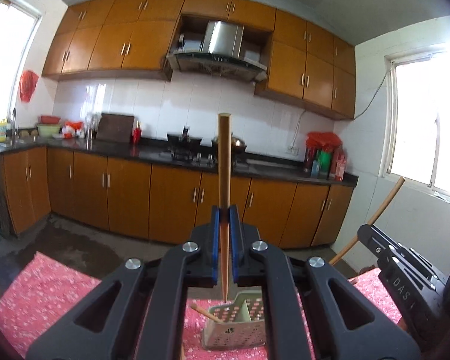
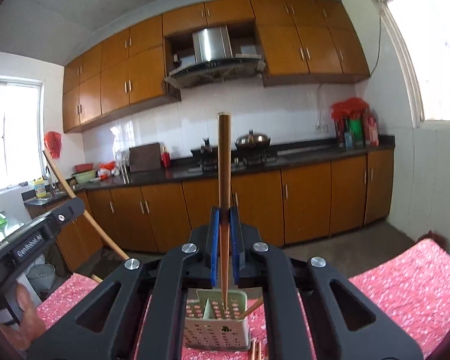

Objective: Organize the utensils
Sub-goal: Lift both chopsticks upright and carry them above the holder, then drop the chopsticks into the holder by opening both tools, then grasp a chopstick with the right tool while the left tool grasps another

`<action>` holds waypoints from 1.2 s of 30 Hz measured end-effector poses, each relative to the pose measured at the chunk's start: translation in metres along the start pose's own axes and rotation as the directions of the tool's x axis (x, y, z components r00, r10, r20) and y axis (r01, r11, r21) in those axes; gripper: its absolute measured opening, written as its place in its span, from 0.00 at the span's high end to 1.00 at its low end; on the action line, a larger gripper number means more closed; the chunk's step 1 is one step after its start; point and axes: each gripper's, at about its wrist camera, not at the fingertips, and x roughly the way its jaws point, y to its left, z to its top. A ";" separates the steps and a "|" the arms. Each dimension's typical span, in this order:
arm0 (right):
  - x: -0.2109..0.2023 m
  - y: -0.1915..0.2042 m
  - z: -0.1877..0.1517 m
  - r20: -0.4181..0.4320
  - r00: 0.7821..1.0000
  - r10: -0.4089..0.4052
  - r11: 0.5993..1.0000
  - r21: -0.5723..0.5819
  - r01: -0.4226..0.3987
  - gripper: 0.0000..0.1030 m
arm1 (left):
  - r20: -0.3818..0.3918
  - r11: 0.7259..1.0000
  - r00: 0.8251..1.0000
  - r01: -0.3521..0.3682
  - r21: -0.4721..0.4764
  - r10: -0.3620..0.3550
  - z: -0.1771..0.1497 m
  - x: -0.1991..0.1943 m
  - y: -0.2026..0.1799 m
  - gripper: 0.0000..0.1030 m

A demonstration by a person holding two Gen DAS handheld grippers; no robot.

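Left wrist view shows the pink-clothed table (image 1: 45, 294) with the perforated holder (image 1: 235, 327) standing directly below the left gripper (image 1: 225, 219), clamped on an upright chopstick (image 1: 225, 156), tip down. Right gripper (image 2: 225, 219) likewise pinches its chopstick (image 2: 224, 162) upright above the holder (image 2: 216, 327), seemingly equally near.

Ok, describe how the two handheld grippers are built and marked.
Both are matte black plastic with triangular cut-outs in the linkage arms and silver round pivot bolts. The left gripper and the right gripper each carry blue pads inside the jaws. White lettering marks their black side housings. No sleeve is visible.
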 end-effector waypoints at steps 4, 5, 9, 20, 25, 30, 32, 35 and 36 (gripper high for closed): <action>0.017 -0.001 -0.020 -0.060 0.998 0.002 1.000 -0.007 -0.002 0.92 | -0.055 1.000 0.998 0.003 -0.017 -0.004 -0.022 0.022 0.004 0.92; 0.019 -0.001 -0.022 -0.068 0.998 0.002 1.000 -0.010 -0.003 0.92 | -0.067 1.000 0.998 0.004 -0.016 -0.005 -0.027 0.027 0.003 0.92; 0.023 -0.001 -0.028 -0.097 0.995 -0.001 1.000 -0.018 -0.001 0.92 | -0.089 1.000 0.996 0.006 -0.019 -0.008 -0.035 0.034 0.008 0.92; 0.017 -0.002 -0.018 -0.104 0.994 -0.017 1.000 0.002 0.017 0.73 | -0.092 0.999 0.996 -0.001 -0.037 -0.002 -0.036 0.025 0.020 0.73; -0.007 -0.008 -0.005 -0.055 0.998 -0.016 1.000 0.016 0.017 0.73 | -0.073 0.997 0.997 0.006 -0.073 -0.012 -0.027 0.005 0.031 0.68; -0.035 -0.031 -0.007 -0.063 0.996 -0.070 0.997 0.037 0.072 0.73 | -0.074 0.996 0.997 -0.041 -0.078 0.035 -0.027 -0.034 0.058 0.65; -0.040 -0.049 -0.023 -0.124 0.987 -0.101 0.993 0.042 0.107 0.73 | -0.107 0.994 0.992 -0.075 -0.076 0.067 -0.036 -0.046 0.075 0.62; -0.030 -0.075 -0.065 -0.295 0.945 -0.141 0.987 0.035 0.158 0.73 | -0.187 0.989 0.974 -0.140 -0.042 0.130 -0.063 -0.053 0.098 0.62; -0.025 -0.081 -0.079 -0.350 0.927 -0.134 0.987 0.040 0.157 0.73 | -0.224 0.987 0.963 -0.159 -0.024 0.150 -0.075 -0.052 0.104 0.62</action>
